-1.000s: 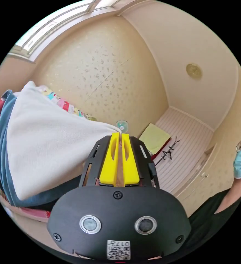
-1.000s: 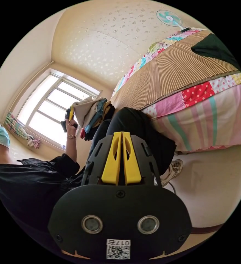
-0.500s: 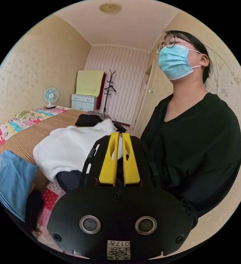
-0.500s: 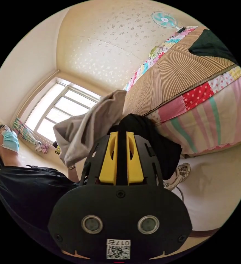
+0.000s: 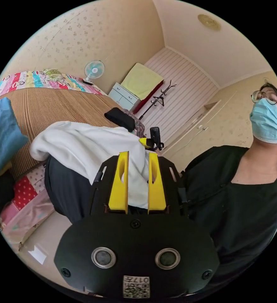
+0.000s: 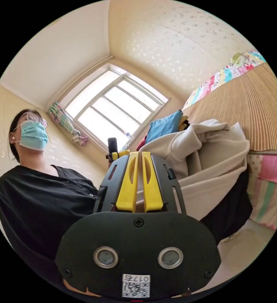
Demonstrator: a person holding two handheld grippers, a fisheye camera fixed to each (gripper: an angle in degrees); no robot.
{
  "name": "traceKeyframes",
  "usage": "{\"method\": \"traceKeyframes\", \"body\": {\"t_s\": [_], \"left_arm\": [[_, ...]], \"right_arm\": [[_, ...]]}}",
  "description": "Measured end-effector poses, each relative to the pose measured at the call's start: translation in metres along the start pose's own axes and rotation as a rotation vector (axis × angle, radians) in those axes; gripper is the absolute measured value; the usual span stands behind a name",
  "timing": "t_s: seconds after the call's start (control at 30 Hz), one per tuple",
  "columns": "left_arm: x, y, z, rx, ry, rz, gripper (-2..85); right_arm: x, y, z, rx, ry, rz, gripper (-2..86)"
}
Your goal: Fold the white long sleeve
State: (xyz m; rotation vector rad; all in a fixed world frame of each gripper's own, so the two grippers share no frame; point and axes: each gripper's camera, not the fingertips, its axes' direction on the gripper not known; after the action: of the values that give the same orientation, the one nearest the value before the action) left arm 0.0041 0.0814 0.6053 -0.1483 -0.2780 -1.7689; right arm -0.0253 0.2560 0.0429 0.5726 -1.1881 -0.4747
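Shirt (image 5: 81, 148): a thick, soft white heap slumped off the edge of the bed (image 5: 47, 107) onto the person's dark lap (image 5: 66, 189), and it looks light, limp and likely to sag wherever unsupported (a hem or shoulder seam seems the surest hold). The left gripper (image 5: 138, 157) has its jaws spread, with cloth lying loose between them. The right gripper (image 6: 138, 157) has its jaws pressed together, apparently nipping a thin edge of the shirt (image 6: 208, 176).

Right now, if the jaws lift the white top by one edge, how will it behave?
Probably floppy: the white top lies bunched and draped over the bed edge. Its thick, soft folds suggest some weight, so it would likely sag and trail. Its fleecy surface looks unlikely to slip.
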Motion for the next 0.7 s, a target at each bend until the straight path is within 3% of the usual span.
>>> {"method": "traceKeyframes", "body": {"t_s": [0.13,0.23,0.3,0.4,0.5,0.57,0.63,0.7], "left_arm": [[-0.035,-0.012,0.010,0.074,0.019,-0.141,13.2],[-0.087,-0.010,0.019,0.065,0.077,-0.296,9.5],[-0.113,-0.004,0.005,0.101,0.136,-0.293,3.2],[-0.141,0.004,-0.046,0.217,0.230,-0.289,0.4],[-0.154,0.011,-0.103,0.306,0.171,-0.286,-0.1],[-0.170,0.015,-0.127,0.317,0.135,-0.334,0.3],[-0.190,0.019,-0.142,0.305,0.102,-0.410,1.0],[-0.213,0.025,-0.158,0.318,0.125,-0.466,3.2]], "right_arm": [[-0.019,-0.003,0.072,-0.258,0.084,-0.152,2.9],[-0.021,0.006,0.109,-0.377,0.184,-0.208,3.2],[-0.016,0.008,0.113,-0.411,0.201,-0.211,3.4],[-0.009,0.008,0.097,-0.367,0.149,-0.190,4.2],[-0.005,0.012,0.065,-0.236,0.113,-0.159,6.1],[-0.001,0.018,0.059,-0.208,0.192,-0.143,7.8],[0.009,0.024,0.075,-0.290,0.307,-0.122,9.6],[0.017,0.028,0.097,-0.372,0.269,-0.106,10.2]]}}
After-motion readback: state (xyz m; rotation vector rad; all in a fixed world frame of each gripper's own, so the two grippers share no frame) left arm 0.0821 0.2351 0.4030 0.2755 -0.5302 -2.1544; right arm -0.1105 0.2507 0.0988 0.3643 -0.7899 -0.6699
